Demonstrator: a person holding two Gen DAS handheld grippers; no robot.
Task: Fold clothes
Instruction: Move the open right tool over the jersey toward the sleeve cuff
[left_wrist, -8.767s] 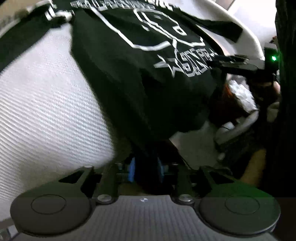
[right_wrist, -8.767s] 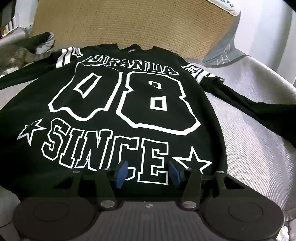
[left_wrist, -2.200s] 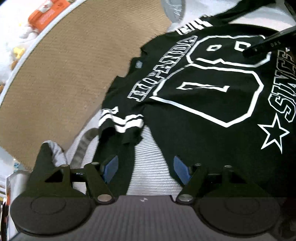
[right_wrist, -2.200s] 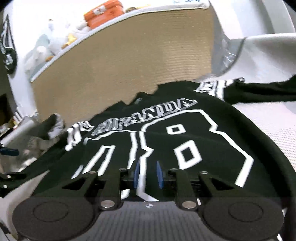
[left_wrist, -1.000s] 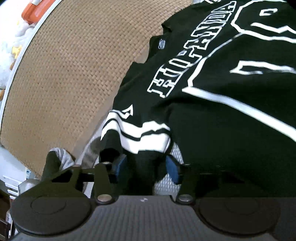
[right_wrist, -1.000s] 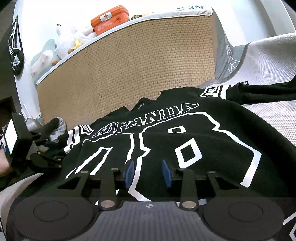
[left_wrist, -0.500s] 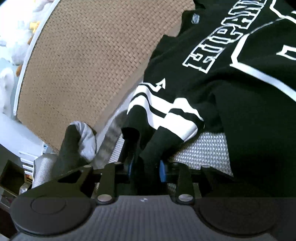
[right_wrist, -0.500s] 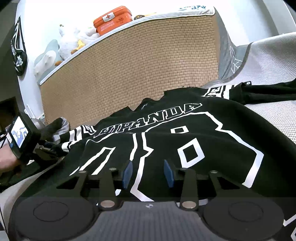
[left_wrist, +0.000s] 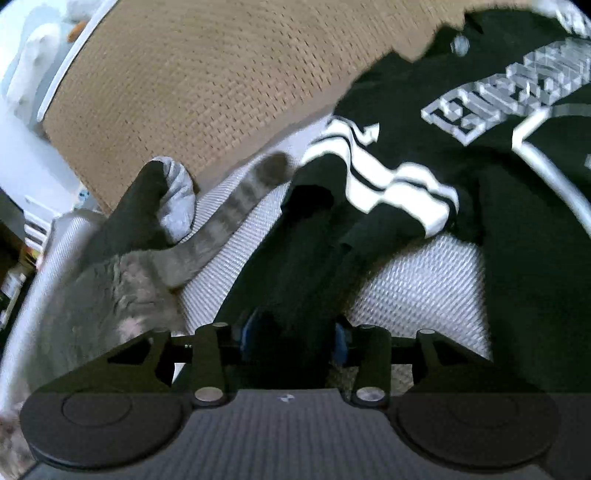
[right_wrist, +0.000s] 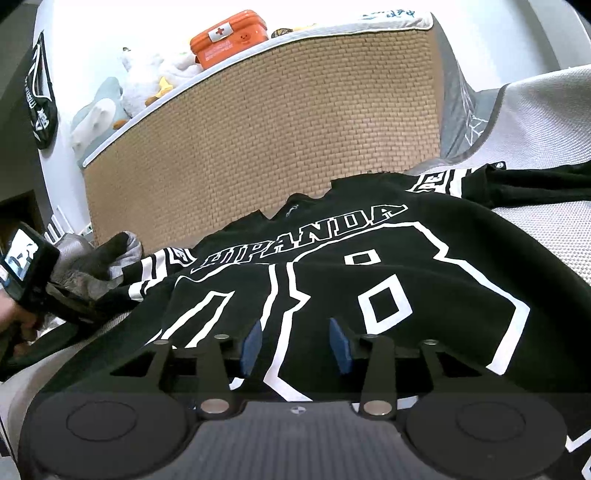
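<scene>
Black sweatshirt (right_wrist: 424, 280) with large white numerals and lettering lies spread face up on a grey-white woven bed cover (left_wrist: 417, 291), its collar toward a tan woven headboard (right_wrist: 258, 147). Nearest in the left wrist view, the left claw (left_wrist: 291, 341) is clamped on the dark fabric of the sweatshirt's sleeve (left_wrist: 295, 266), which bunches up between its blue pads; the sleeve runs away from the claw to white bands (left_wrist: 391, 184) near the shoulder. Just left of that sleeve lies a grey garment (left_wrist: 147, 266) with a black and light grey end resting against the headboard. In the right wrist view, the right claw (right_wrist: 295, 345) sits low over the chest print with its blue pads apart, nothing between them. At the left edge of that view a hand (right_wrist: 18, 317) holds the other device. The other sleeve (right_wrist: 535, 184) stretches off to the right. Beyond, on top of the headboard, sit an orange first-aid box (right_wrist: 229, 37) and plush toys (right_wrist: 147, 77).
</scene>
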